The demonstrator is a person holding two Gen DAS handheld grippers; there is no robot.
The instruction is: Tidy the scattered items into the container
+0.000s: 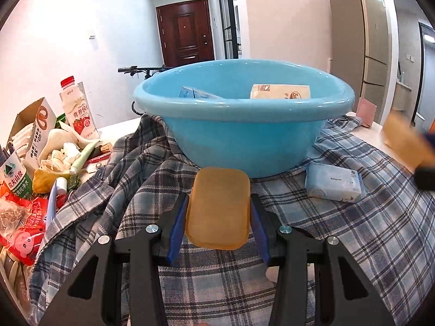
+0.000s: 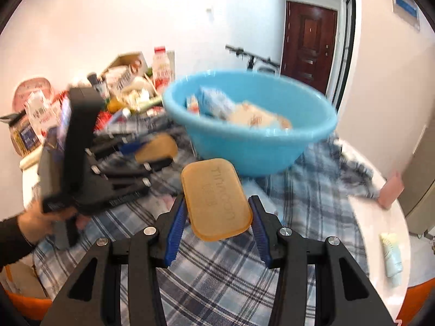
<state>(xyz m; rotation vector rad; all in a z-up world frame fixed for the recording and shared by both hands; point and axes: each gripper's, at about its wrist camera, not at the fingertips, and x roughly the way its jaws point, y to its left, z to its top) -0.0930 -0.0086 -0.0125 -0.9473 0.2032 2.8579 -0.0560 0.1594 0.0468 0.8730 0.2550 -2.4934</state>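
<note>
A blue plastic basin [image 1: 244, 125] stands on a plaid cloth [image 1: 353, 231] and holds a tissue pack [image 1: 280, 91] and a blue packet [image 1: 195, 92]. It also shows in the right wrist view [image 2: 250, 135]. A blue wet-wipes pack [image 1: 334, 182] lies on the cloth right of the basin. My left gripper [image 1: 218, 209] hangs just before the basin, its amber pads close together with nothing between them. My right gripper [image 2: 216, 203] looks the same, empty, in a blurred view. The left gripper shows at the left of the right wrist view [image 2: 152, 149], and the right gripper at the right edge of the left wrist view [image 1: 405, 146].
A pile of clutter [image 1: 46, 163] with a milk bottle [image 1: 78, 108], cartons and a water bottle lies left of the basin. A pink box [image 1: 365, 111] stands at the table's far right. A pale tube [image 2: 391, 255] lies on the white table edge.
</note>
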